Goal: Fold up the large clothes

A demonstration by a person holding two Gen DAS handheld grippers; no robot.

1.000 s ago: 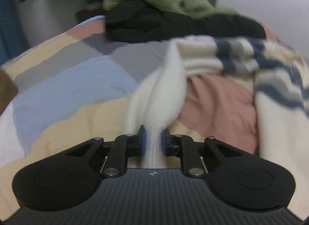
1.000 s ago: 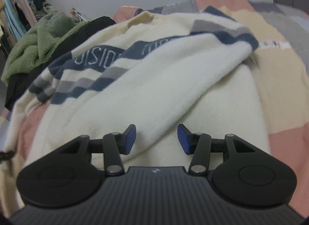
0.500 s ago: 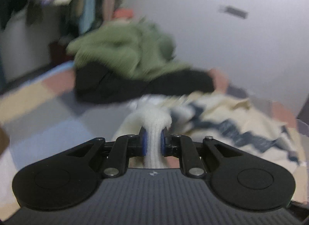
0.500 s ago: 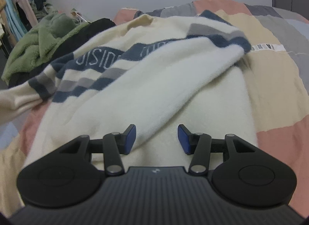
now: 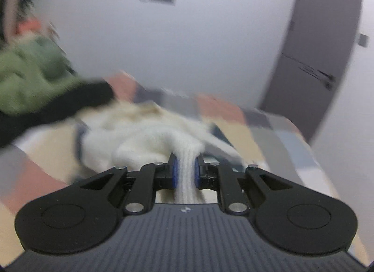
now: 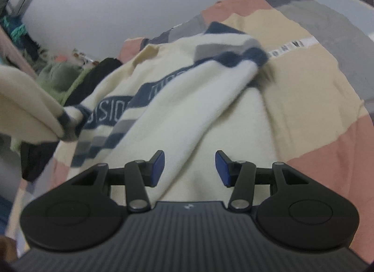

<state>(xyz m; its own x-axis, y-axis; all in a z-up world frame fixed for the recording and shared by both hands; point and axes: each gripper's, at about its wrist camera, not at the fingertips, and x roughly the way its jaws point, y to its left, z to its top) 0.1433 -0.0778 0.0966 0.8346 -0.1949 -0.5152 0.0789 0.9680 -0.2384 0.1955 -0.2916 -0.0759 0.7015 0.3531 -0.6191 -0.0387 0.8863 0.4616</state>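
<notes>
One cream sweater [image 6: 191, 108], banded in navy and grey, lies spread across a patchwork bedspread [image 6: 315, 99] as folding gets under way. Its ribbed cuff [image 5: 185, 173] is clamped between the blue pads of the left gripper [image 5: 185, 172], and the sleeve [image 6: 30, 103] hangs raised at the left edge of the right wrist view. The right gripper [image 6: 189, 169] hovers over the sweater's body with its jaws wide apart, holding nothing. By the look of it, the work is at an early stage: one sleeve is lifted toward the body, the other lies across the chest, and no fold is finished. White letters on the navy band read partly "SSID", the rest too blurred to make out. A white strip [image 6: 292, 46] on the bedspread carries dark letters, also unreadable. Green and black clothes [image 5: 30, 85] sit heaped beyond.
</notes>
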